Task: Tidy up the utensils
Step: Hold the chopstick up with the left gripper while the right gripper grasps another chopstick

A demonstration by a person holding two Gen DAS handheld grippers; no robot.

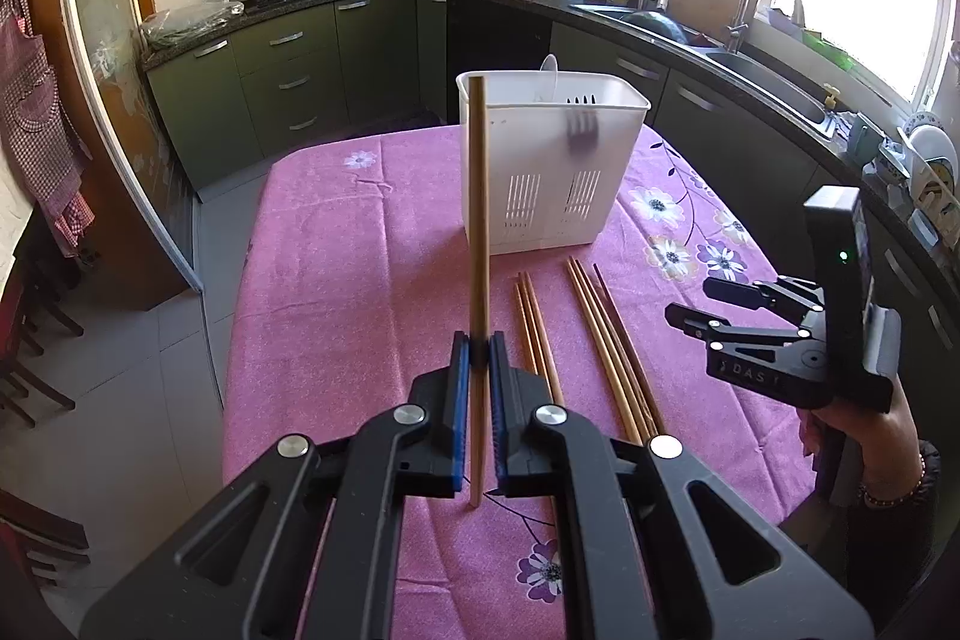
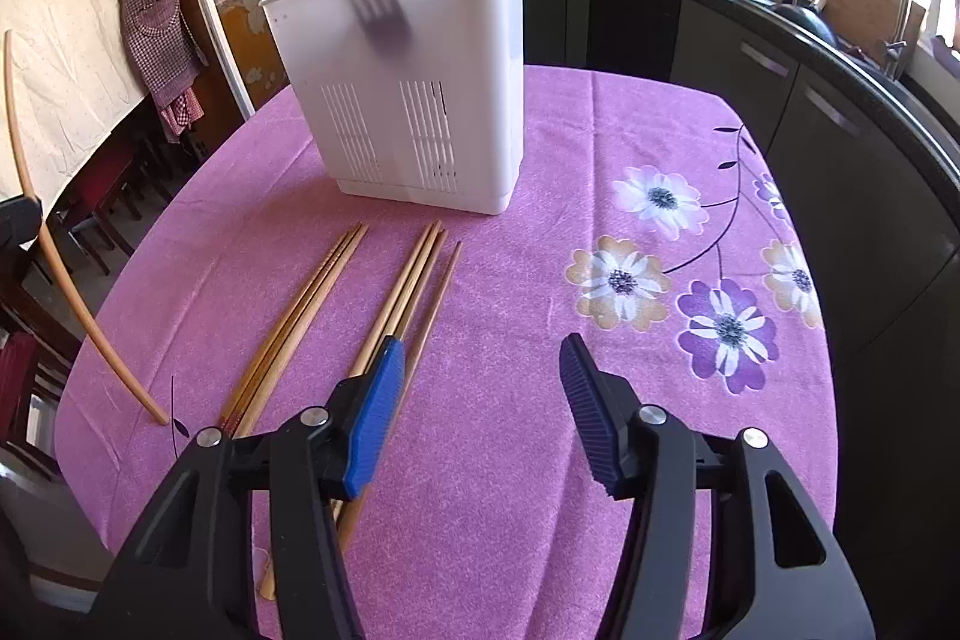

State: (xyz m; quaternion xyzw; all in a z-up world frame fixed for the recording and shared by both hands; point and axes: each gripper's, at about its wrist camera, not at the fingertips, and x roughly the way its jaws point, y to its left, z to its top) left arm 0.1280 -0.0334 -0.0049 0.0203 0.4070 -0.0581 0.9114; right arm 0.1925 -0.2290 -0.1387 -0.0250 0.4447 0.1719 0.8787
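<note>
My left gripper [image 1: 478, 349] is shut on a single wooden chopstick [image 1: 477, 232] and holds it upright, its lower tip near the pink tablecloth, in front of the white utensil holder [image 1: 552, 172]. That chopstick shows at the left edge of the right wrist view [image 2: 54, 244]. Several more chopsticks [image 1: 576, 340] lie in two groups on the cloth in front of the holder [image 2: 414, 82]; they show too in the right wrist view [image 2: 360, 304]. A fork and a white spoon stand inside the holder. My right gripper [image 2: 477, 370] is open and empty, above the chopsticks' near ends; it shows at the right of the left wrist view [image 1: 684, 298].
The table with the pink flowered cloth [image 2: 600, 352] stands in a kitchen. Dark cabinets and a counter with a sink [image 1: 762, 70], a rice cooker and a stove run behind and to the right. Chairs [image 2: 90, 208] stand to the left.
</note>
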